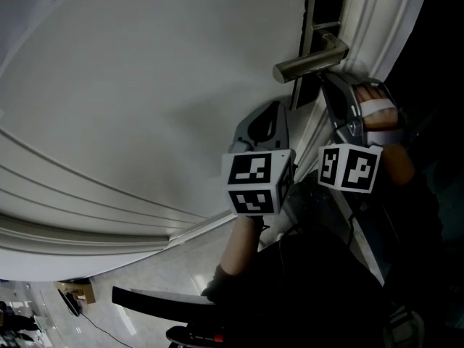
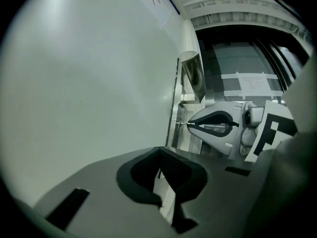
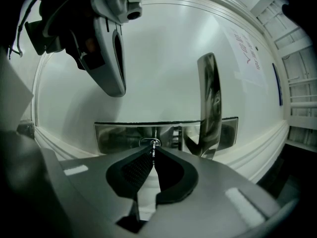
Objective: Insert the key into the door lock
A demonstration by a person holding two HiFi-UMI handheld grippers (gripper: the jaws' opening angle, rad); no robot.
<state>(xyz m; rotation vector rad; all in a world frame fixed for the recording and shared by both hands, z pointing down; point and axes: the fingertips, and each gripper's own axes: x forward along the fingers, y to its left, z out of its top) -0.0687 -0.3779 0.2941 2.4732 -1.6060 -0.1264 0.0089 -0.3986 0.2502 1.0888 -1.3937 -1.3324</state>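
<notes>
A white door (image 1: pixel 145 85) carries a metal lever handle (image 1: pixel 312 60) on a long lock plate (image 3: pixel 119 135). My right gripper (image 3: pixel 153 153) is shut on a small key (image 3: pixel 154 146), whose tip sits at the round keyhole (image 3: pixel 148 142) beside the handle (image 3: pixel 210 103). From the left gripper view the key (image 2: pixel 190 126) is seen meeting the plate edge, held by the right gripper (image 2: pixel 198 127). My left gripper (image 2: pixel 159 155) is shut with nothing in it and hovers just off the door face, beside the right gripper (image 1: pixel 330 85). In the head view the left gripper (image 1: pixel 272 111) is below the handle.
The moulded door frame (image 1: pixel 377 27) runs close along the right of the handle. A person's hand (image 1: pixel 380 114) grips the right tool. A pale tiled floor (image 1: pixel 145 288) with a cable lies below. A paper notice (image 3: pixel 247 48) is stuck on the door.
</notes>
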